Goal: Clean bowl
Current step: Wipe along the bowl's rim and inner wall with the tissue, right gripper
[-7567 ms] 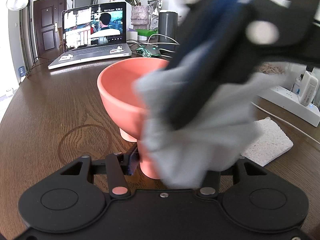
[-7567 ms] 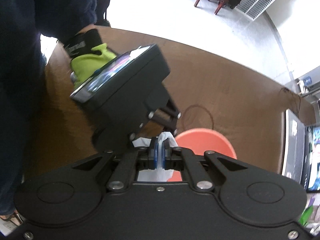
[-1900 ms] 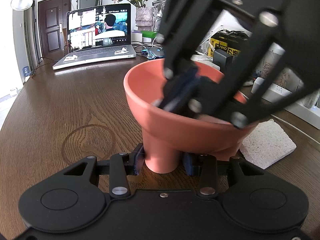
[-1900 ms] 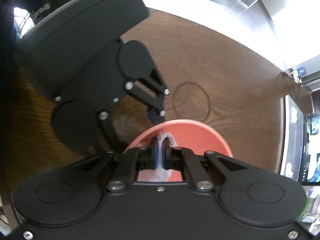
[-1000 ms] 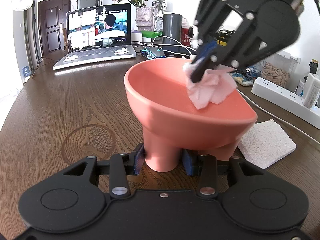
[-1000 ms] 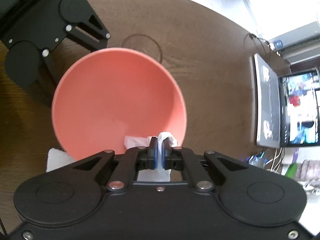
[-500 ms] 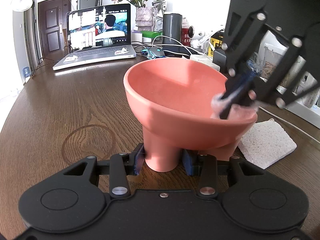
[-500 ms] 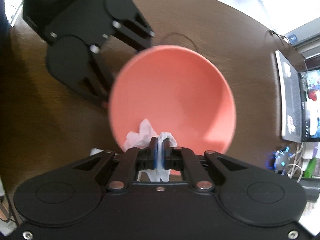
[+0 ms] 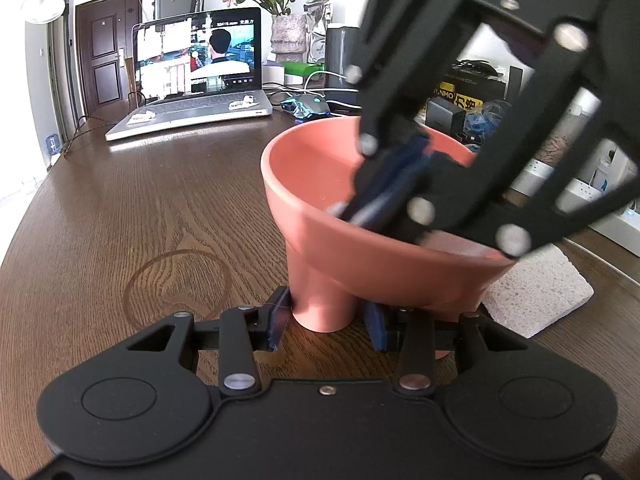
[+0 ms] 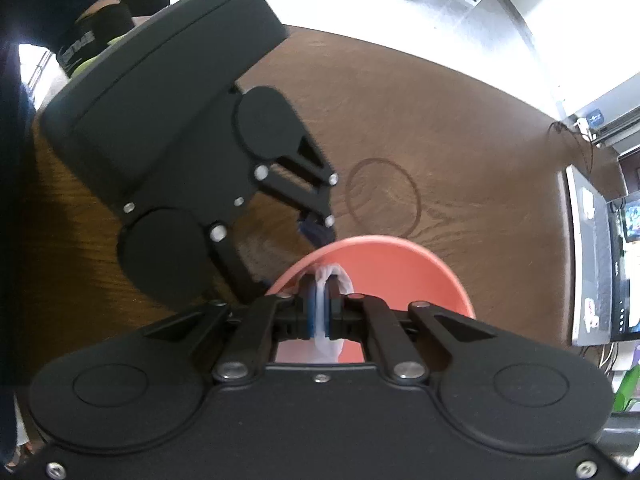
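1. Nearest to me, my left gripper (image 9: 326, 322) has its blue pads set on either side of one leg of the bowl (image 9: 372, 216), touching or very nearly so; I read it as clamped on that leg to pin the bowl to the table (image 9: 120, 208).
2. My right gripper (image 10: 320, 306) is pinched tight on a wad of white tissue (image 10: 334, 278), fingertips angled down inside the bowl near its close wall.
3. The bowl stands upright on the brown wooden table, just in front of my left gripper, with a white sponge (image 9: 536, 294) touching or just beside its right side.
4. Handling, as I judge it: the bowl looks rigid and fairly light, probably plastic, so it would skate or tip under a wiping push unless held. A leg is the sound place to grip; the flared rim would be wider and more slippery.
5. The tissue is soft and tears easily, so I should press gently.
6. Looks: salmon-pink, matte, smooth, a wide flared basin on stubby round legs, no obvious dirt where I can see inside.
7. Farther off sit an open laptop (image 9: 192, 80), a mouse (image 9: 306, 103), cables and a vase of flowers (image 9: 286, 36).
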